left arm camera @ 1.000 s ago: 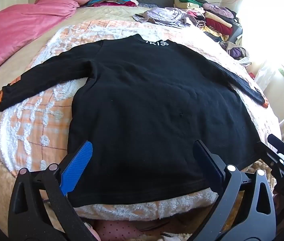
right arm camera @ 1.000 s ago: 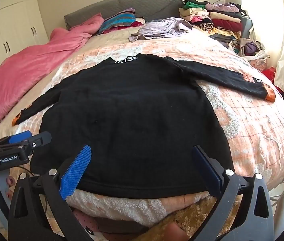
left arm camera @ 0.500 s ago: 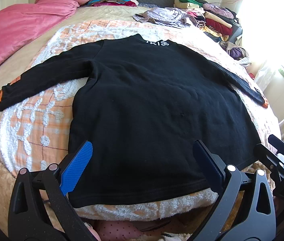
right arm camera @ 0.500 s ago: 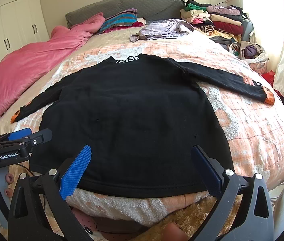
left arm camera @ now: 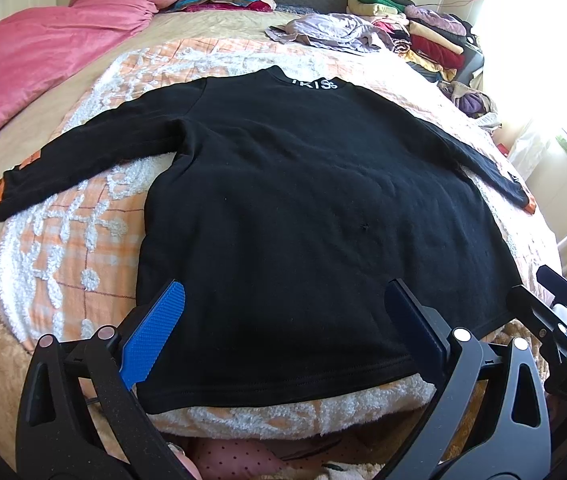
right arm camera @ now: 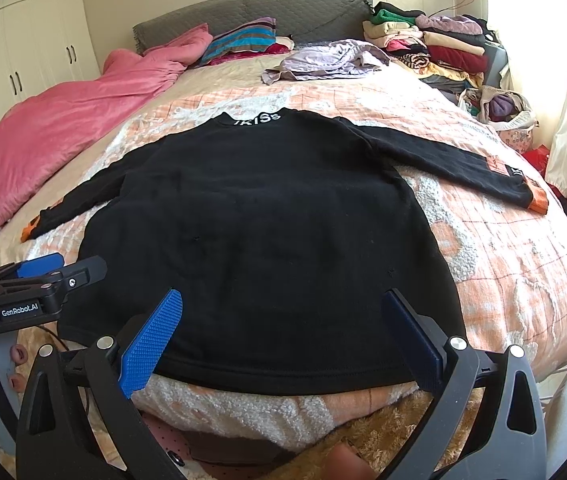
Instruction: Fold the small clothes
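Observation:
A black long-sleeved sweater [left arm camera: 303, 200] with white letters at the collar and orange cuffs lies flat on the bed, sleeves spread to both sides; it also shows in the right wrist view [right arm camera: 267, 232]. My left gripper [left arm camera: 283, 320] is open and empty, held just above the hem's left part. My right gripper [right arm camera: 281, 326] is open and empty, above the hem's right part. The right gripper also shows at the right edge of the left wrist view [left arm camera: 555, 312], and the left gripper at the left edge of the right wrist view [right arm camera: 43, 276].
The sweater lies on an orange and white tufted blanket [left arm camera: 83, 232]. A pink quilt [right arm camera: 63, 120] lies on the left. A lilac garment [right arm camera: 323, 60] and a stack of folded clothes [right arm camera: 435, 40] sit at the far right, near the grey headboard [right arm camera: 251, 12].
Both grippers have risen and tilted slightly, so the sweater sits a little lower in view. Both stay open. The sweater has not moved.

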The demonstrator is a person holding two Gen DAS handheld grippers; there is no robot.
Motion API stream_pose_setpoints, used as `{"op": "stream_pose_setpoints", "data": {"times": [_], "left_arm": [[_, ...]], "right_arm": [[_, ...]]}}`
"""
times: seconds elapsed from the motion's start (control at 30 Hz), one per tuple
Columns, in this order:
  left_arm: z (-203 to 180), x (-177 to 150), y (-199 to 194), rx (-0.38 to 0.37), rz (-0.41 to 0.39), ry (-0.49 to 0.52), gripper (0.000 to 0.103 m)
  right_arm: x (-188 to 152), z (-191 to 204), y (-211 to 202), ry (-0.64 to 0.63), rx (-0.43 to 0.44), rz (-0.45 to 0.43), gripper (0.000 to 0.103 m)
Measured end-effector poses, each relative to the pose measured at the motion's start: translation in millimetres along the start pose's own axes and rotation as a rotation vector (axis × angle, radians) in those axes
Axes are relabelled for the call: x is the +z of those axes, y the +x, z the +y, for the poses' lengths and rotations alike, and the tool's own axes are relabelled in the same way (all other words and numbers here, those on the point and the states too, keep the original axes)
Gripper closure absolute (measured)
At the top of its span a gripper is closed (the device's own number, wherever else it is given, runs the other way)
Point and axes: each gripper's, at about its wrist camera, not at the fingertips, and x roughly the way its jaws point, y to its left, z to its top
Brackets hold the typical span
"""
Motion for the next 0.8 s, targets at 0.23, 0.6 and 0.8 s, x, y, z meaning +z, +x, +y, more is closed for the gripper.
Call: {"op": "stream_pose_setpoints", "data": {"times": [0.23,0.6,0.8], "left_arm": [[0.7,0.8,3.5,0.0,0.0,0.003,0.009],[-0.4,2.4,5.5,0.003,0.005,0.012,0.009],[-1.1,2.5,6.5,0.006,0.005,0.014,0.009]], "right_arm": [[0.5,1.6,1.1,-0.004,0.003,0.001,0.004],[2.6,5.8,3.0,-0.013,0.013,-0.002,0.004],[4.2,6.8,5.3,-0.011,0.016,-0.003,0.004]]}}
